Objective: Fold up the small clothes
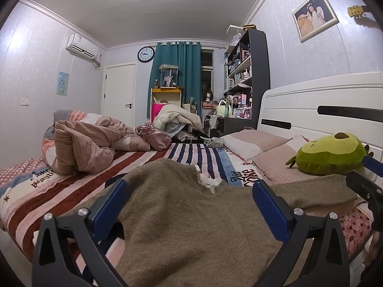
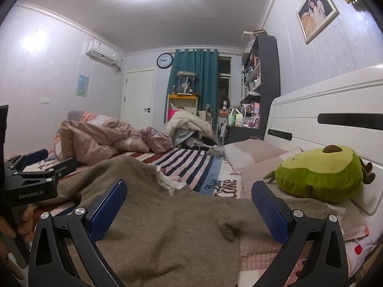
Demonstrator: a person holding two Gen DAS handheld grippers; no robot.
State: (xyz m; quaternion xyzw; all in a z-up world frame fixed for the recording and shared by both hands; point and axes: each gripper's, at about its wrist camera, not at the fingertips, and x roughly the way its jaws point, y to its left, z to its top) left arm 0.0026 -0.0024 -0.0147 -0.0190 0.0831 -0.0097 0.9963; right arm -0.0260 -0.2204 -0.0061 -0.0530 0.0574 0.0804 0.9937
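Observation:
A brown knit sweater lies spread on the striped bed sheet, one sleeve reaching right toward the pillows. It also shows in the right wrist view. A small white and pink garment lies at its collar. My left gripper is open, low over the sweater's near edge, jaws wide apart with nothing between them. My right gripper is open over the sweater's right part, empty. The left gripper also shows at the left edge of the right wrist view.
A rumpled pink quilt and a pink satin bag lie at the far left of the bed. Pink pillows and a green avocado plush lie against the white headboard. Shelves and clutter stand beyond the bed.

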